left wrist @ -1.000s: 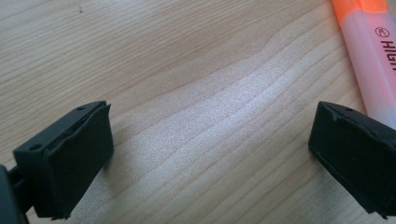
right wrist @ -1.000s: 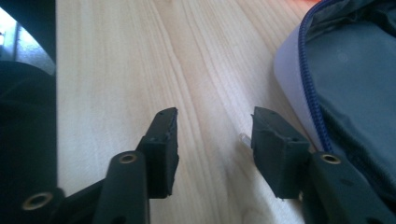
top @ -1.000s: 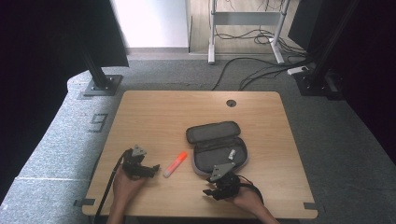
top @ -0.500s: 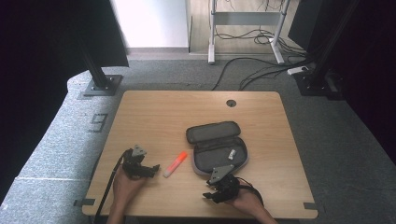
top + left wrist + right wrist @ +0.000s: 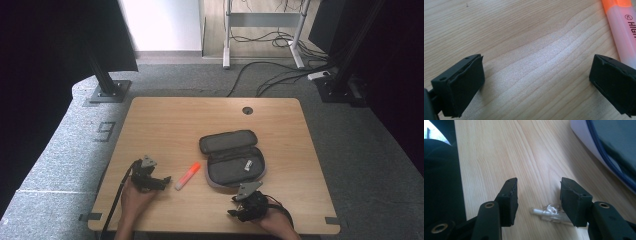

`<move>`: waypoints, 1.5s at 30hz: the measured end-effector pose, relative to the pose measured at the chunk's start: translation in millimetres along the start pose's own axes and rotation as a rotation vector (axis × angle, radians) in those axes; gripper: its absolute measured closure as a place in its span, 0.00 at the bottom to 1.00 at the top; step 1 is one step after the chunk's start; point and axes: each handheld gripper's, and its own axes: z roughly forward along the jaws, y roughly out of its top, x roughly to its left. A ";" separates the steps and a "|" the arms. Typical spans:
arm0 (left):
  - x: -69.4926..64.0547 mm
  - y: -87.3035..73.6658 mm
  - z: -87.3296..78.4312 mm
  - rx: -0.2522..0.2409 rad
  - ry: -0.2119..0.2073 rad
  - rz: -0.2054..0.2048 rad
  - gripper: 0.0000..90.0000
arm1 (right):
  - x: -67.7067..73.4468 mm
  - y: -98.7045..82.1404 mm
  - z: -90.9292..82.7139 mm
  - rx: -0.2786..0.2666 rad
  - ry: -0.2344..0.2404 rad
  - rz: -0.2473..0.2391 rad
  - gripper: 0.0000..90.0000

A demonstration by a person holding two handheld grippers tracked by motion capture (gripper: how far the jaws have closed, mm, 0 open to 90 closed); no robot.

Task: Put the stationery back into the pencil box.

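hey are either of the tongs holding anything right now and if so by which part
Nothing is held. The left tongs stand open over bare table beside the orange highlighter; the right tongs are open, with a small clear object on the table by one jaw.

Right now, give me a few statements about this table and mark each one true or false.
1. The pencil case lies open on the table. True.
2. The orange highlighter is inside the case. False: it lies on the bare wood, left of the case.
3. The left gripper is open, with nothing between its jaws. True.
4. The right gripper is clamped on the highlighter. False: its jaws stand apart over the wood, a small clear plastic piece lying by one of them.
5. The highlighter is blue. False: it is orange.
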 end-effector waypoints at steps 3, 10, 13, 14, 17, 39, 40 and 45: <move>-0.1 0.0 0.0 0.000 0.001 0.000 0.00 | -2.2 -8.5 -6.6 -0.002 -0.018 0.023 0.53; -0.1 0.0 0.0 0.000 0.001 0.000 0.00 | -6.6 -19.9 -20.9 -0.032 -0.056 0.068 0.50; 0.0 0.0 0.0 0.000 0.000 0.000 0.00 | -6.9 -20.3 -29.3 -0.048 -0.088 0.070 0.48; 0.0 0.0 0.0 0.000 0.000 0.000 0.00 | -7.4 -20.7 -31.7 -0.047 -0.097 0.068 0.48; 0.0 0.0 0.0 0.000 0.000 0.000 0.00 | -10.7 -23.8 -39.7 -0.053 -0.147 0.090 0.47; 0.0 0.0 0.0 0.000 0.000 0.000 0.00 | -25.3 -24.0 -29.1 -0.096 -0.263 0.208 0.42; 0.0 0.0 0.0 0.000 0.000 0.000 0.00 | -24.4 -22.7 -28.1 -0.094 -0.274 0.205 0.43; 0.0 0.0 0.0 0.000 0.000 0.000 0.00 | -22.3 -20.5 -22.6 -0.082 -0.312 0.205 0.42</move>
